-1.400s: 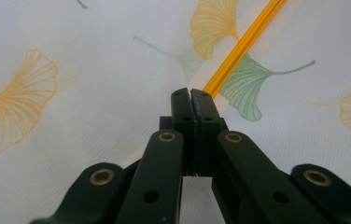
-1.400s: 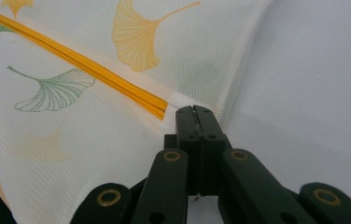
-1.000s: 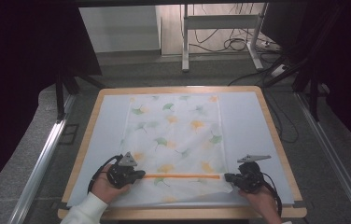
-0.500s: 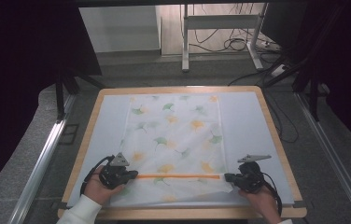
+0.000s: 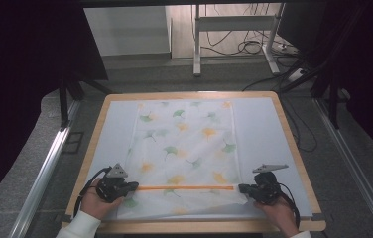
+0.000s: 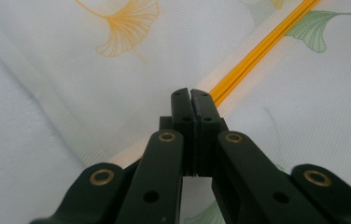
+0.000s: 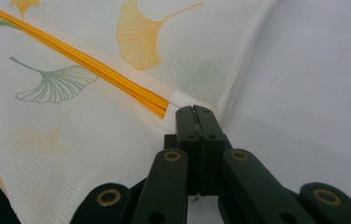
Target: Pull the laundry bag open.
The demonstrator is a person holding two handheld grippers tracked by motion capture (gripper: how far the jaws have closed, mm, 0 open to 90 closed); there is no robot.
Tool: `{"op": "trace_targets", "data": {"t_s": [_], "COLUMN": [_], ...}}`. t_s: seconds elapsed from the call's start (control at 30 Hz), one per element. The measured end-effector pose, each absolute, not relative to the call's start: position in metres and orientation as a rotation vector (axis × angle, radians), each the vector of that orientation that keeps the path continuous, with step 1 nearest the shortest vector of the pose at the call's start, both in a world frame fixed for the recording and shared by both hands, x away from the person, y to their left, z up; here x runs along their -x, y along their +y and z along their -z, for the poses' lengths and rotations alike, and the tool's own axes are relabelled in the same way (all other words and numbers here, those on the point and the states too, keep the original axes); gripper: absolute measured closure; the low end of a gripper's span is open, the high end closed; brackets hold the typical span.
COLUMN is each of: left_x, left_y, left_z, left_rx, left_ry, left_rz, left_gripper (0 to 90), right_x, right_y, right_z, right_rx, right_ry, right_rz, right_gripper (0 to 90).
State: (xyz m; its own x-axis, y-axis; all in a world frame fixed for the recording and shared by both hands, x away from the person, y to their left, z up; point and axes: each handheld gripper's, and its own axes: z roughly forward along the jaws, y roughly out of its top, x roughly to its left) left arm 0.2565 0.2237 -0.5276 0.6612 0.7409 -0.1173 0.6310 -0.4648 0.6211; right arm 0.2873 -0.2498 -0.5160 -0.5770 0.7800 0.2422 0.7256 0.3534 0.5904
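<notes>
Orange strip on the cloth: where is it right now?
In the high view the orange strip runs across the near end of the leaf-print cloth, stretched between the left gripper and the right gripper.

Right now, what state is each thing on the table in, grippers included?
Ginkgo-print cloth: spread flat, near edge folded back on itself.
Orange strip: stretched straight between the two grippers.
Left gripper: jaws shut, pinching the cloth at the strip's left end.
Right gripper: jaws shut, pinching the cloth at the strip's right end.
Table: white top in a wooden rim, carrying the cloth.
</notes>
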Motion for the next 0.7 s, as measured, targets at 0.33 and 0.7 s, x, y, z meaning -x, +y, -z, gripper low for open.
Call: {"op": "trace_targets", "data": {"t_s": [0.33, 0.7], "left_x": [-0.252, -0.250], "left_y": [0.231, 0.244], "left_z": [0.528, 0.529], "left_rx": [-2.225, -2.205], "left_ry": [1.068, 1.105], "left_rz": [-0.227, -0.245], "left_gripper": [90.0, 90.0], "right_x": [-0.287, -0.287], "right_y": [-0.250, -0.250], "right_z": [0.516, 0.516], "right_rx": [-1.402, -1.403], "right_ry": [2.519, 2.520], "right_rz": [-1.030, -1.029], "right_gripper": [89.9, 90.0]}}
